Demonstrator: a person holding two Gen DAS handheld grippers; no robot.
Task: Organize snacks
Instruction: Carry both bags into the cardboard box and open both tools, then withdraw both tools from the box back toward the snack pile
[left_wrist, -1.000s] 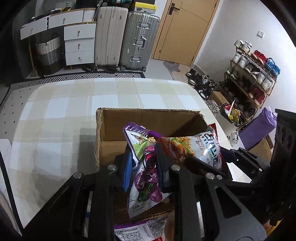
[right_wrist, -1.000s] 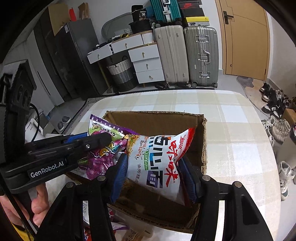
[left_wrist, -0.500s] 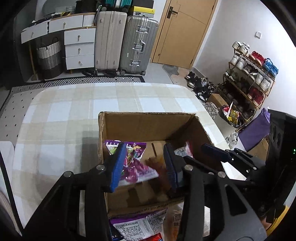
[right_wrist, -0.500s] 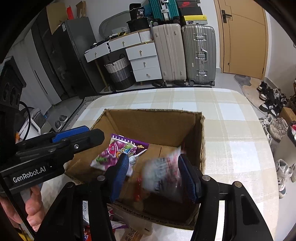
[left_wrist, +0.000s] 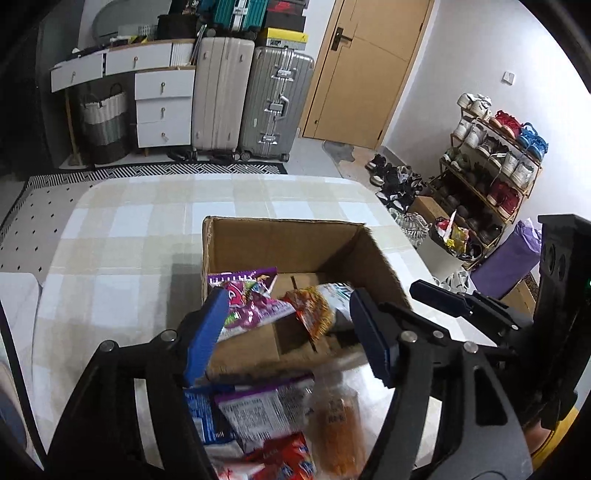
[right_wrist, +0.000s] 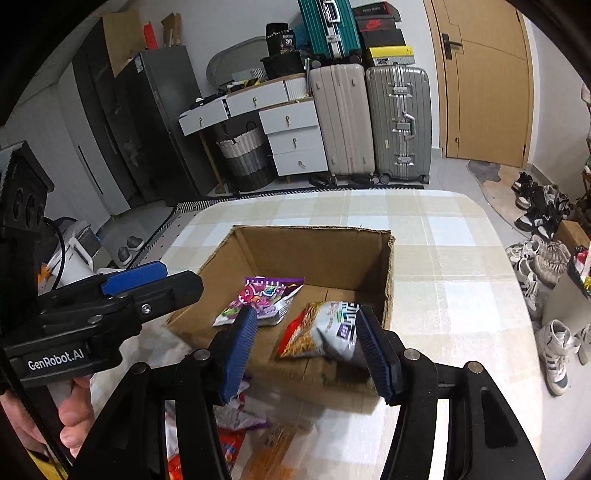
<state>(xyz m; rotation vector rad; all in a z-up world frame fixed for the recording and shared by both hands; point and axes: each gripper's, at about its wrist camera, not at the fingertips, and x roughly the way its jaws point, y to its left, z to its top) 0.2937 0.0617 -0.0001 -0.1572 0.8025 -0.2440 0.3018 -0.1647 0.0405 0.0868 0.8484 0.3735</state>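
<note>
An open cardboard box (left_wrist: 280, 240) (right_wrist: 314, 251) stands on the checked tablecloth. Inside lie a purple snack bag (left_wrist: 255, 295) (right_wrist: 264, 299) and, to its right, an orange-and-white snack bag (left_wrist: 317, 306) (right_wrist: 325, 328). My left gripper (left_wrist: 288, 334) hovers over the box's near wall, its jaws opening, with nothing pressed between the blue pads. It also shows at the left in the right wrist view as the left gripper (right_wrist: 166, 282), held by a hand. My right gripper (right_wrist: 306, 350) stands open above the orange-and-white bag, apart from it.
Several loose snack packets (left_wrist: 269, 417) (right_wrist: 229, 435) lie on the table in front of the box. Beyond the table stand suitcases (left_wrist: 247, 96), a white drawer unit (left_wrist: 162, 107) and a shoe rack (left_wrist: 491, 162). The table edge (right_wrist: 517, 295) curves at right.
Both grippers let go of their bags, which dropped into the box. Both have drawn back and up from it, and the left jaws have spread wider.
</note>
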